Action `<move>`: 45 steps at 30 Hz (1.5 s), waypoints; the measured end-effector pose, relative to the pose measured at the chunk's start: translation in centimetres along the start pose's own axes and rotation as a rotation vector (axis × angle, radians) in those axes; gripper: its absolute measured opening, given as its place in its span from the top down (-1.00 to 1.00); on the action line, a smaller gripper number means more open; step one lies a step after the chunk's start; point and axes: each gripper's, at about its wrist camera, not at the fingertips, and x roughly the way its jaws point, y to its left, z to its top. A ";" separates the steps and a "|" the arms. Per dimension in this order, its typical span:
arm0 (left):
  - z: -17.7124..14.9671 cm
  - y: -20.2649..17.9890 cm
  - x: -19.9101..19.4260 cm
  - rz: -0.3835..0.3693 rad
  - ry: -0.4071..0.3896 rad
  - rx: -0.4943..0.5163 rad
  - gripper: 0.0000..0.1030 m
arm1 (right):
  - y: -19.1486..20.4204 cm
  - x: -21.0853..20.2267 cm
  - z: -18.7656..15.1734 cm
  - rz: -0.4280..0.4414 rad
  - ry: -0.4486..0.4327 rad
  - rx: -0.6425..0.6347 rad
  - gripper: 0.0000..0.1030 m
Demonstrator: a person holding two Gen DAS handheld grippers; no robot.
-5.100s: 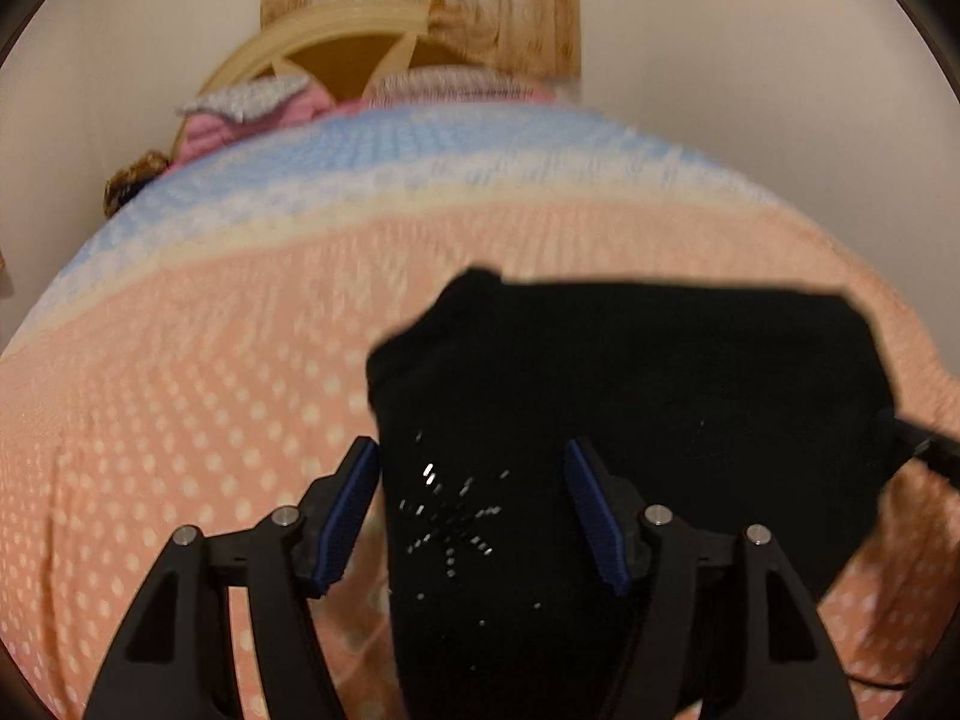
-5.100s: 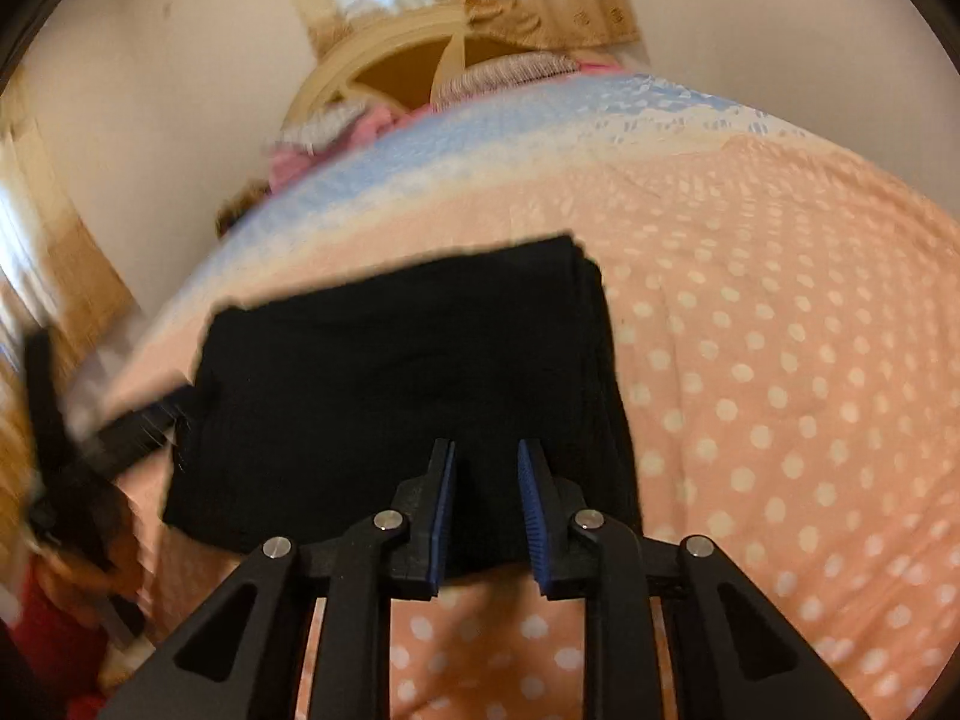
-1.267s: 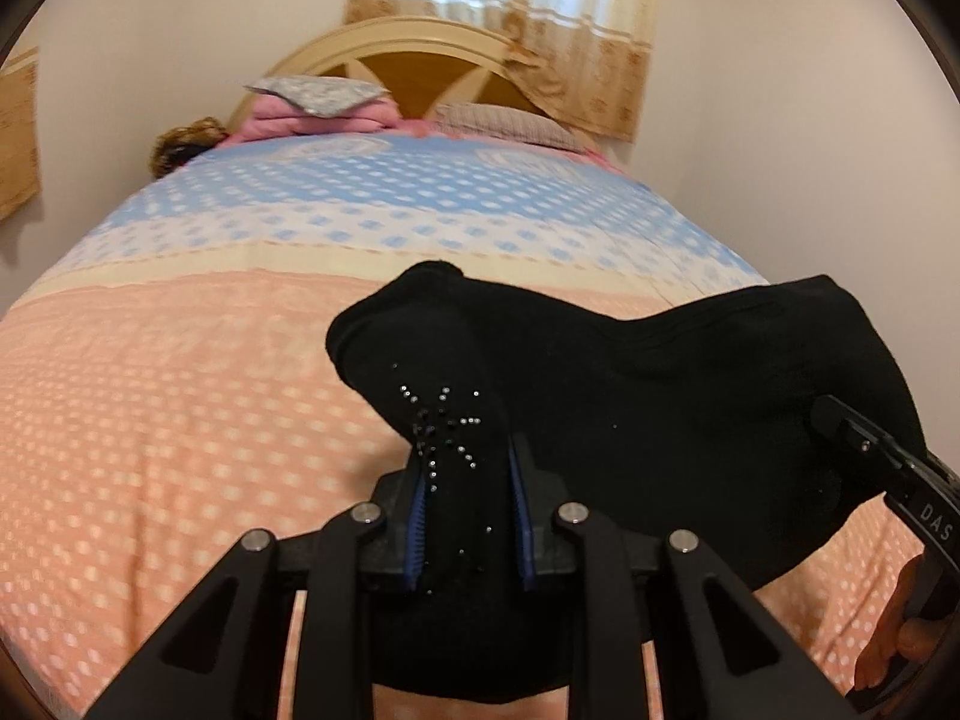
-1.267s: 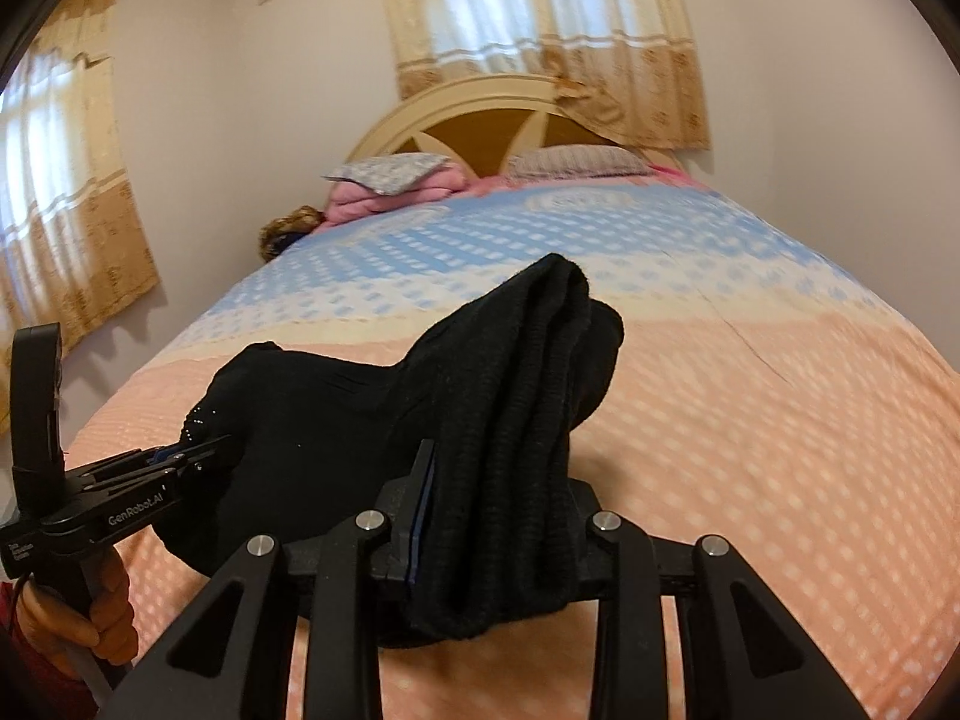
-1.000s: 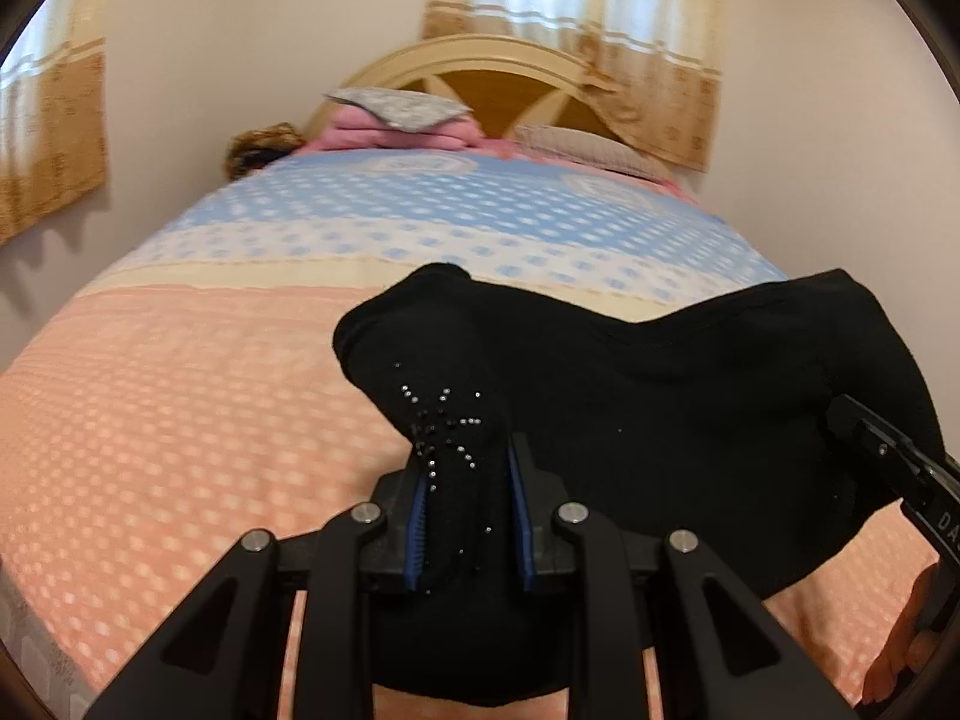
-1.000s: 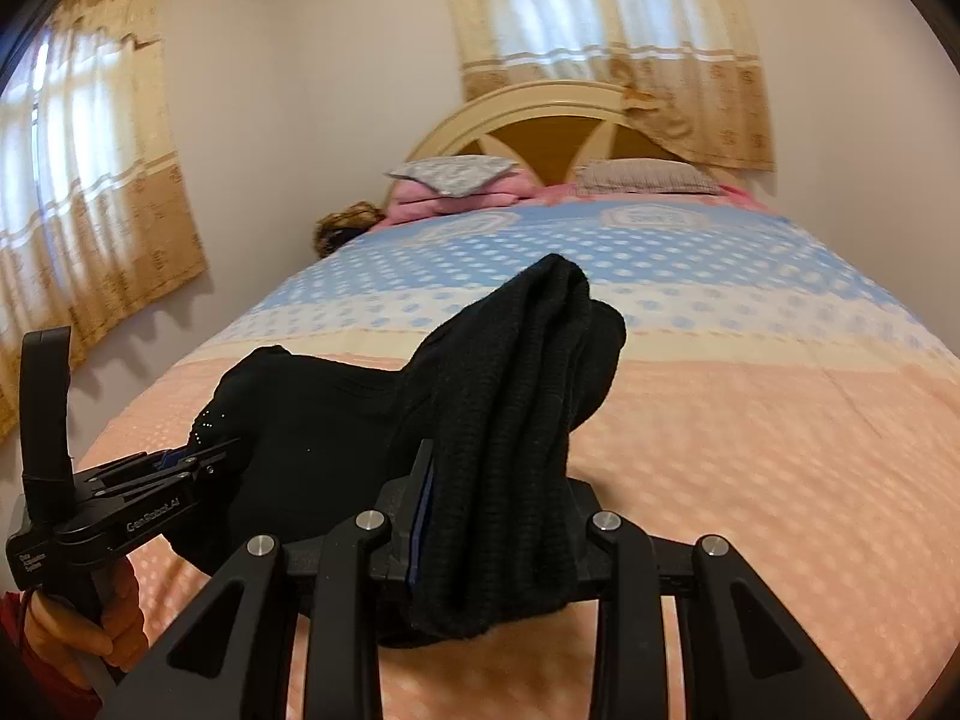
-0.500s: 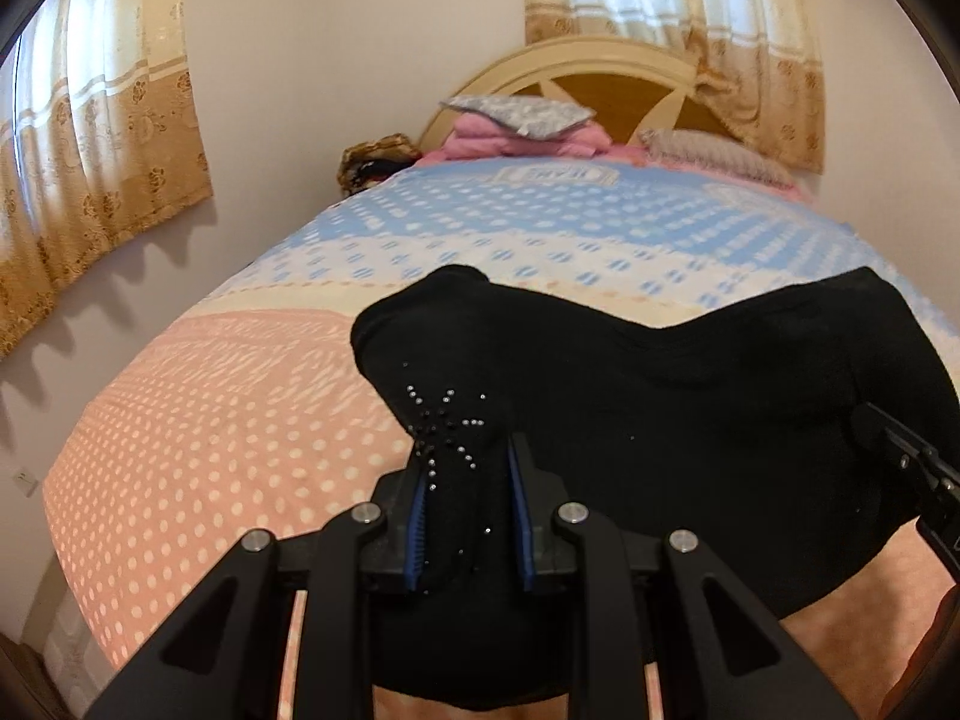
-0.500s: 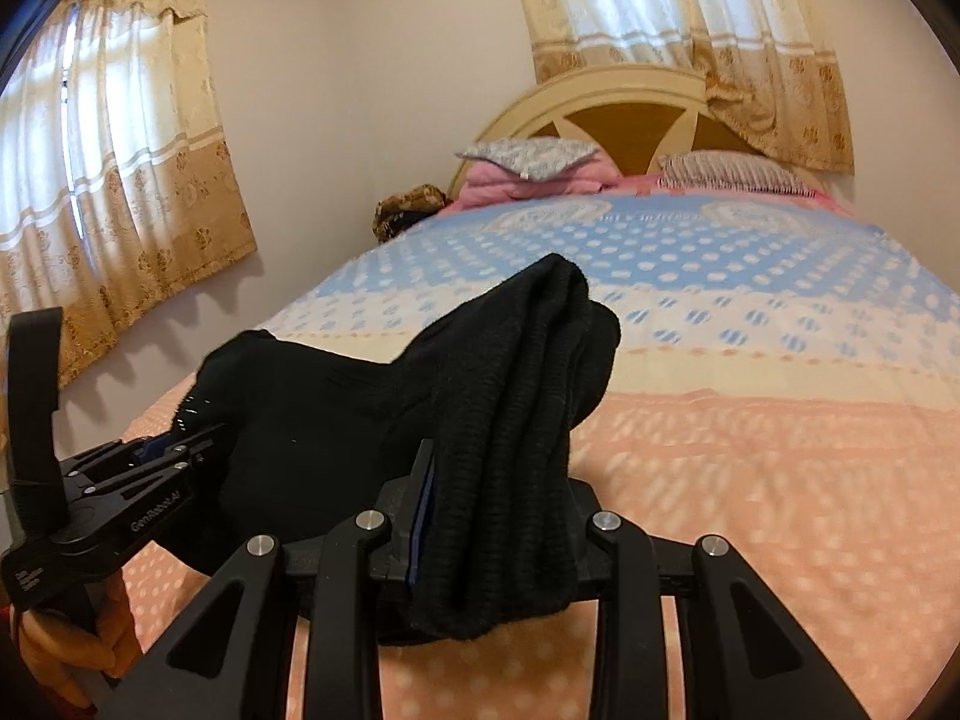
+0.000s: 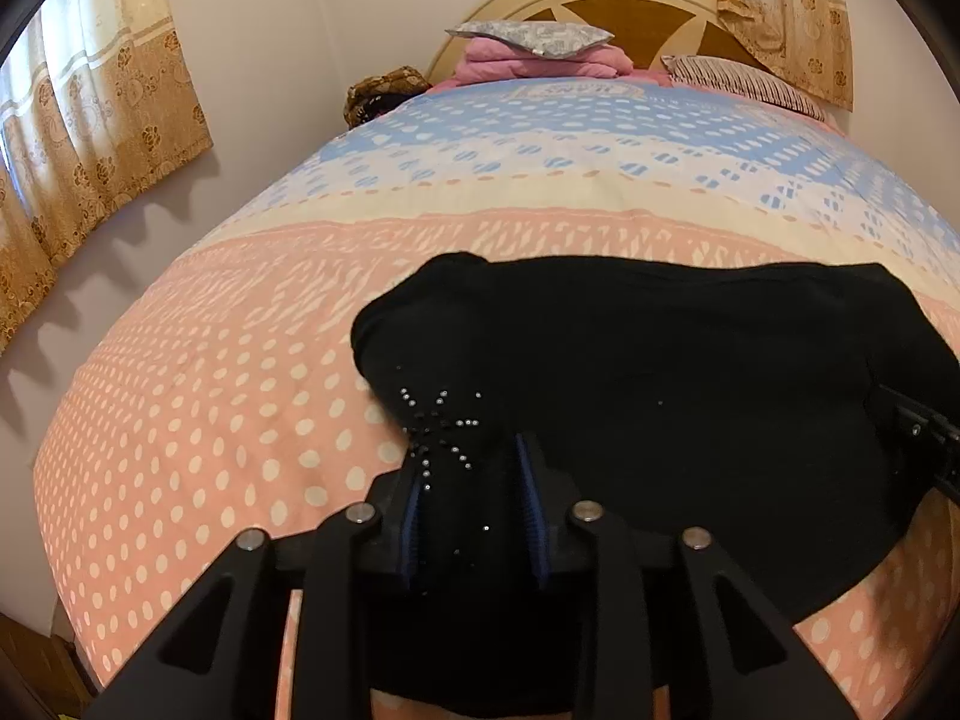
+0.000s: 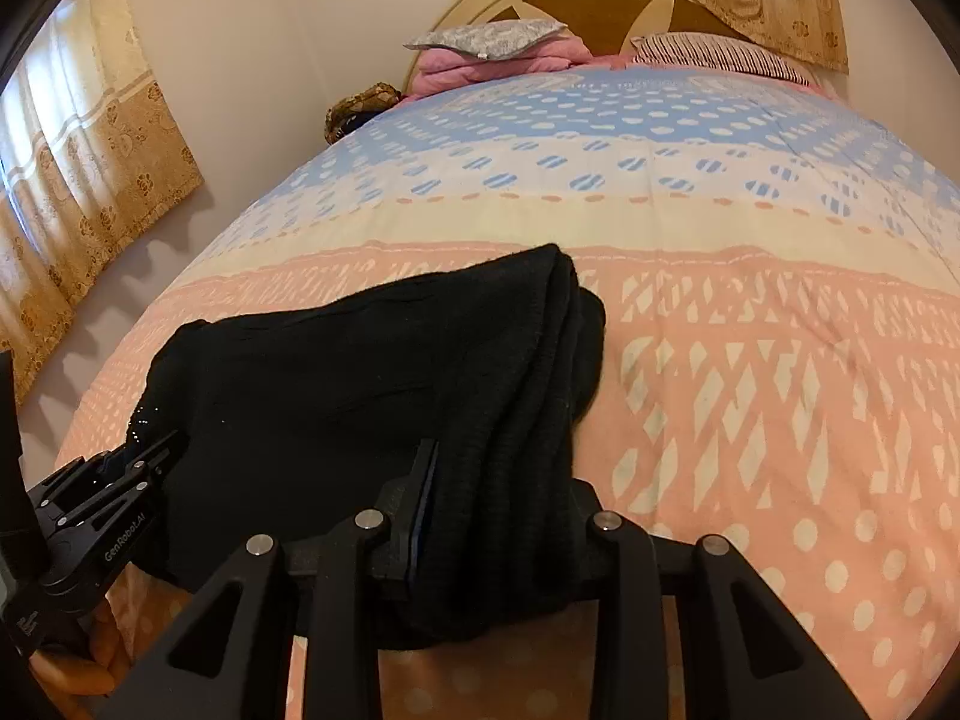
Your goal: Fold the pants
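The black pants [image 9: 660, 372], folded into a thick bundle, rest low on the peach dotted bedspread [image 9: 210, 420]. A rhinestone star marks the corner at my left gripper [image 9: 471, 480]. Its jaws are opening: the cloth still lies between them, and the blue pads [image 9: 531, 498] have come off it. In the right wrist view the pants [image 10: 360, 372] drape over my right gripper [image 10: 501, 480], which is shut on the thick folded edge; its right finger is hidden under the cloth. The left gripper [image 10: 102, 516] shows at the pants' far corner, the right gripper [image 9: 924, 444] at the right edge.
Pillows and a pink folded blanket [image 9: 540, 54] lie by the wooden headboard [image 9: 630, 6]. A curtain [image 9: 90, 120] hangs on the left wall, close to the bed's left edge [image 9: 54, 480]. A hand [image 10: 90, 666] holds the left gripper's handle.
Both grippers tilted down and carried the pants lower, toward the bed's left side, so the cloth now lies on the bedspread. The left jaws have spread a little.
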 end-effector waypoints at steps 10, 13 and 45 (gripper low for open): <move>-0.2 0.6 0.2 -0.023 0.000 -0.021 0.31 | 0.4 0.2 -0.2 -0.025 0.005 -0.018 0.35; -0.2 0.5 0.2 -0.017 -0.002 -0.016 0.32 | 0.7 0.2 -0.2 -0.041 0.003 -0.030 0.33; 2.2 2.8 1.7 0.055 0.007 -0.077 -0.48 | -1.7 2.1 3.4 -0.005 -0.028 0.087 -0.26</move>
